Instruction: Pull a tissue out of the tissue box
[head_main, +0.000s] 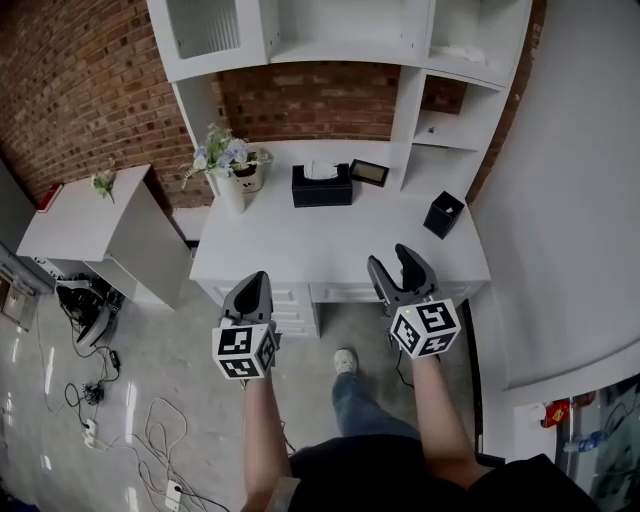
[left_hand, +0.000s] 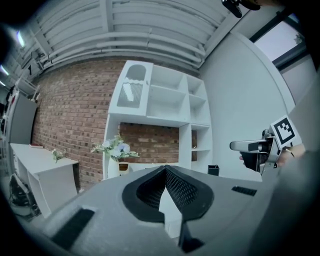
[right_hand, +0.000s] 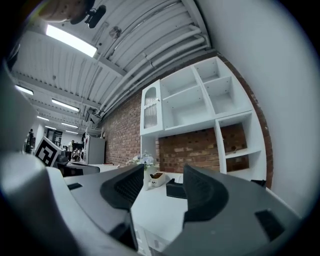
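Note:
A black tissue box (head_main: 321, 187) with a white tissue (head_main: 321, 169) sticking out of its top stands at the back of the white desk (head_main: 330, 245). Both grippers hover in front of the desk's front edge, well short of the box. My left gripper (head_main: 260, 278) has its jaws pressed together and holds nothing; its own view shows the tips meeting (left_hand: 165, 169). My right gripper (head_main: 391, 258) stands open and empty. Between its fingers, the right gripper view (right_hand: 161, 184) shows the tissue box (right_hand: 176, 189) far ahead. The left gripper view does not show the box.
A white vase of flowers (head_main: 229, 168) stands left of the box, a dark picture frame (head_main: 368, 172) to its right, and a black pen holder (head_main: 443, 213) near the desk's right end. White shelves rise behind. A low white cabinet (head_main: 90, 215) and floor cables (head_main: 95, 395) lie left.

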